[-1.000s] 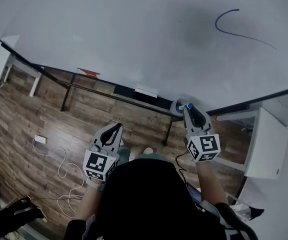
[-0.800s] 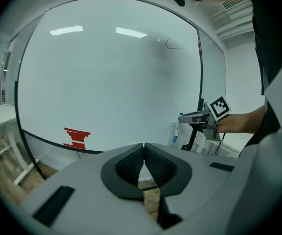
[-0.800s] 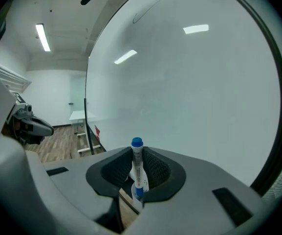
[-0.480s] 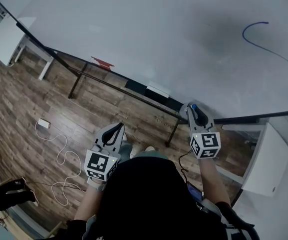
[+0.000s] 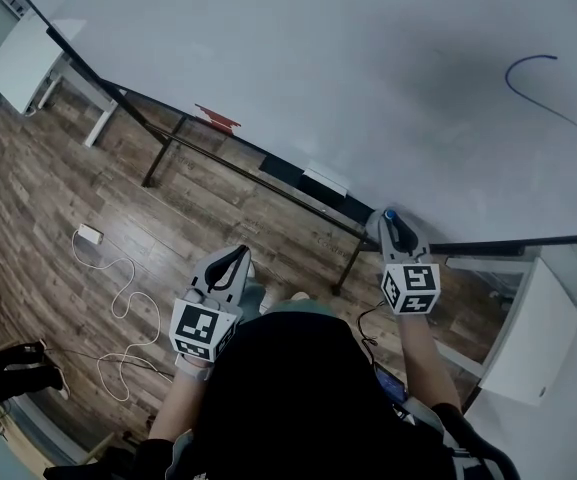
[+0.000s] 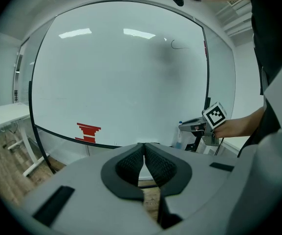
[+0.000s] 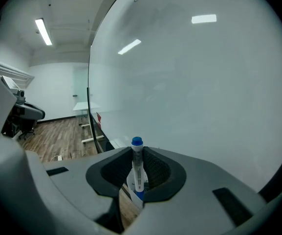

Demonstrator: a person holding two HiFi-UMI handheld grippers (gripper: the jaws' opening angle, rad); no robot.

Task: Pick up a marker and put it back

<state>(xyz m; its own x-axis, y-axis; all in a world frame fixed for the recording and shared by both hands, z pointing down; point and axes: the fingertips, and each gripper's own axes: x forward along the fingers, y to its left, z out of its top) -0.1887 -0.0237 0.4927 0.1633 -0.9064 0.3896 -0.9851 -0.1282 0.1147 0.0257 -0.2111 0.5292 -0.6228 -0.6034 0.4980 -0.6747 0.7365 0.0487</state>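
Holds a blue-capped marker [image 7: 138,173] in the right gripper [image 5: 392,224], fingers [image 7: 156,170] closed on its barrel, near the whiteboard [image 5: 318,58]. Shows the left gripper [image 6: 143,147] with fingers pressed together, empty.

I'm counting 2 grippers, the L gripper [image 5: 234,255] & R gripper [image 5: 392,224], 1 blue-capped marker [image 7: 138,166], 1 whiteboard [image 5: 318,58] w/ 1 blue line [image 5: 540,80], 1 red patch [image 5: 218,118], 1 white block [image 5: 325,180], 1 floor cable [image 5: 118,298], plus 2 white tables, L table [image 5: 16,56] & R table [image 5: 528,338].

Large whiteboard [image 5: 298,58], wood-plank floor [image 5: 58,188], white desk [image 5: 20,53] at left, ceiling strip light [image 7: 43,31].
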